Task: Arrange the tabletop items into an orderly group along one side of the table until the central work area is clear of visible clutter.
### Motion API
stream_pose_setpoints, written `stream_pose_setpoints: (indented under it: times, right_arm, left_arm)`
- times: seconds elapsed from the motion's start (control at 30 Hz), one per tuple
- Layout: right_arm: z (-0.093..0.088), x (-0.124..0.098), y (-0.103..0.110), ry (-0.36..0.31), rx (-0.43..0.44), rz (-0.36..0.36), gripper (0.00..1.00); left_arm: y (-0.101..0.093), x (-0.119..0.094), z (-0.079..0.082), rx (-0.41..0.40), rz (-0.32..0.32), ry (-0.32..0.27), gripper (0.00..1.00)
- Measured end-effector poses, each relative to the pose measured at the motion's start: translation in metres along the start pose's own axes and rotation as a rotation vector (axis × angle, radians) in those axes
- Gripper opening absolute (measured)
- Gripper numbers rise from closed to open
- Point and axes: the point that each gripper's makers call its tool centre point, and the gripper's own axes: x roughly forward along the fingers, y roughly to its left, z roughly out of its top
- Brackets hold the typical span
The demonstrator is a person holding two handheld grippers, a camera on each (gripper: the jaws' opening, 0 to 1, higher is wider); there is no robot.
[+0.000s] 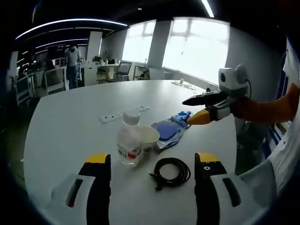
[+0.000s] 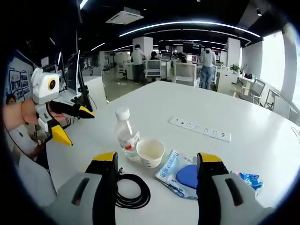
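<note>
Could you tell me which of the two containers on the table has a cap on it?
The clear plastic bottle with the white cap; the paper cup beside it is open-topped.

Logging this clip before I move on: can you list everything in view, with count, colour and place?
Water bottle: one, clear with white cap and red-white label, mid-table, beside the cup.
Paper cup: one, white, upright, right of the bottle in the right gripper view.
Cable: one, black, coiled, near table edge.
Wipes pack: one, blue-white, flat, next to the cup.
Blue disc: one, blue, lying on the pack.
Blue wrapper: one, blue, beyond the pack.
Power strip: one, white, farther across the table.
Table: one, white.
Office chairs, desks, people: several, background.
Left tool: yellow-black, open, empty.
Right tool: yellow-black, open, empty.
</note>
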Motion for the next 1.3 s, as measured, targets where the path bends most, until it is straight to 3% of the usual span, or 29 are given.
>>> stream_pose_setpoints:
  times: [0.23,0.63,0.87,1.3]
  right_arm:
    - [-0.025,-0.004,-0.007,0.048,0.034,-0.023,0.67]
    - [-0.067,0.0,-0.009,0.13,0.141,-0.051,0.61]
    - [-0.091,0.008,-0.002,0.187,0.173,-0.045,0.58]
    - [-0.117,0.029,0.015,0.258,0.244,-0.025,0.5]
  left_arm:
    - [-0.005,0.001,-0.011,-0.036,0.011,0.01,0.74]
    - [-0.007,0.015,-0.043,-0.091,0.046,0.073,0.73]
    - [-0.004,0.029,-0.065,-0.141,0.072,0.121,0.72]
    - [-0.004,0.055,-0.088,-0.212,0.094,0.182,0.68]
